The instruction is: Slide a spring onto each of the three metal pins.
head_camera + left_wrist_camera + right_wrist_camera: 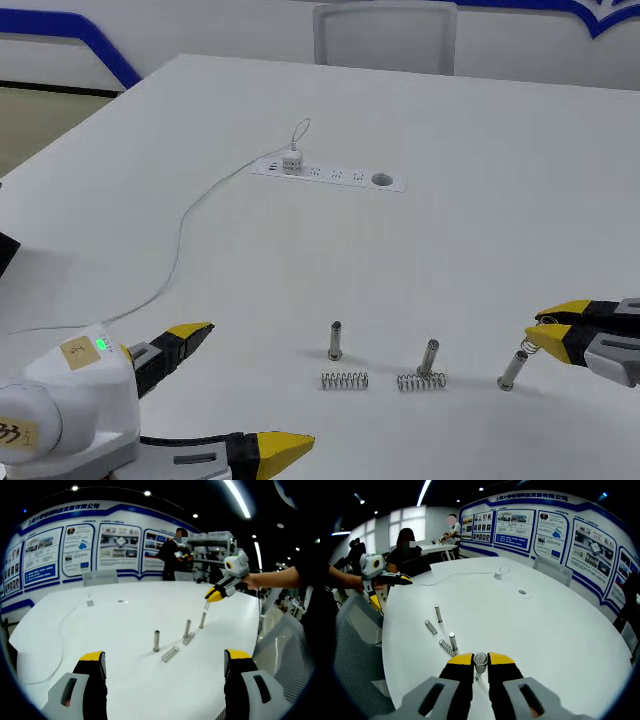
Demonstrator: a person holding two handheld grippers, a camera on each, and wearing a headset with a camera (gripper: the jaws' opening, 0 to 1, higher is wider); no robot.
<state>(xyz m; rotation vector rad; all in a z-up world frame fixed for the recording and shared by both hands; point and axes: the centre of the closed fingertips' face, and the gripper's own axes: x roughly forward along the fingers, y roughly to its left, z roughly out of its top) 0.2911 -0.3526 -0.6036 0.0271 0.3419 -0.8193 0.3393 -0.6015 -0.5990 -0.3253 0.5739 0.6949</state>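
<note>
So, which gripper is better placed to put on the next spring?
Right. The right gripper is shut on a spring just above the end pin; the left gripper is open, empty and farther off.

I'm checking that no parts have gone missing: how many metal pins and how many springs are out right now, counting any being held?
Upright silver metal pins: 3
Small coiled wire springs: 3, two lying loose, one held in the right hand-held gripper
Total: 6
</note>
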